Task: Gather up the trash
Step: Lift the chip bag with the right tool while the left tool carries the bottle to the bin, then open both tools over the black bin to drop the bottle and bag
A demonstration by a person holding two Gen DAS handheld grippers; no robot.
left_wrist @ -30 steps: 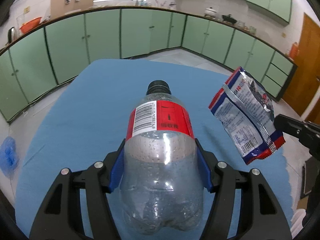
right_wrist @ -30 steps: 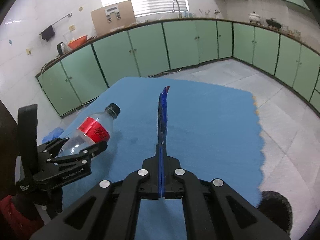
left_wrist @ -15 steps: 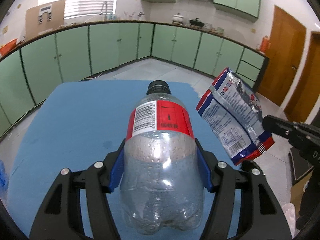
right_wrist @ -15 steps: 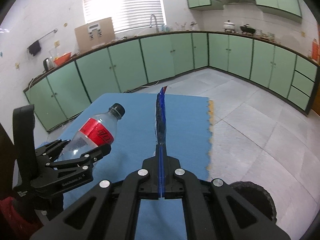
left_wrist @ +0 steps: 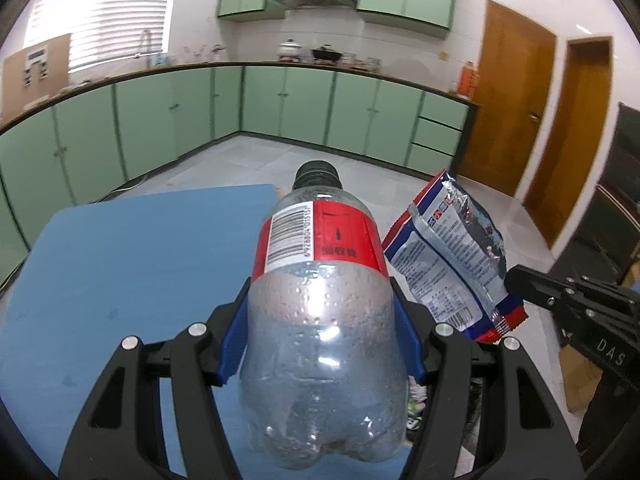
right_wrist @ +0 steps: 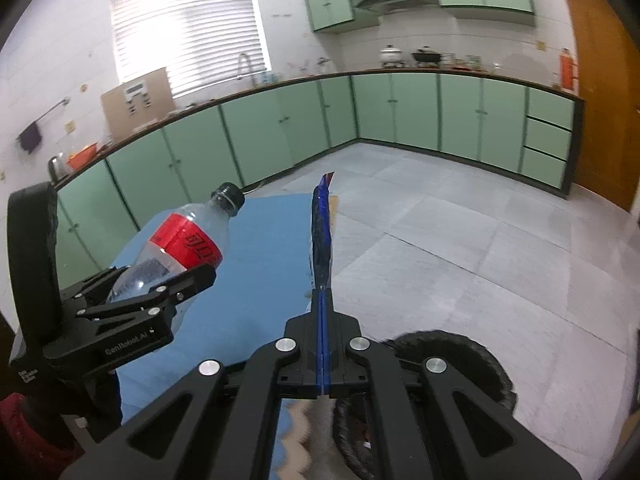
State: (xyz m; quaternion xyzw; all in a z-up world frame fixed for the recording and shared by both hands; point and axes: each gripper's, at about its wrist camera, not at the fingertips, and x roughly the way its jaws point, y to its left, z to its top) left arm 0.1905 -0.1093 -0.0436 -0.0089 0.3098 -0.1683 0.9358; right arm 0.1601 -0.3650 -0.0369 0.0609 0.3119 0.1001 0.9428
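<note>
Tongs on the left (left_wrist: 320,344) are clamped around the lower body of a clear plastic bottle (left_wrist: 320,320), the blue pads (left_wrist: 234,338) pressing on both of its sides. The bottle has a red label and a black cap, droplets cling inside it, and its neck points forward and away from the camera. Seen from the right wrist, the left tongs (right_wrist: 160,292) reach in from the left, tilted slightly upward, carrying the bottle (right_wrist: 188,240) in the air above the blue desk (right_wrist: 260,272).

The right tongs (right_wrist: 322,292) are clenched tight on the bottom edge of a snack bag (right_wrist: 321,236), which stands edge-on and upright from the tips. From the left wrist the same bag (left_wrist: 448,256) shows its printed back, held by the right tongs (left_wrist: 516,280) coming in from the right, just beside the bottle and past the right edge of the desk (left_wrist: 132,264), over the tiled floor (left_wrist: 256,160).

Both tongs point forward and somewhat downward, side by side.
</note>
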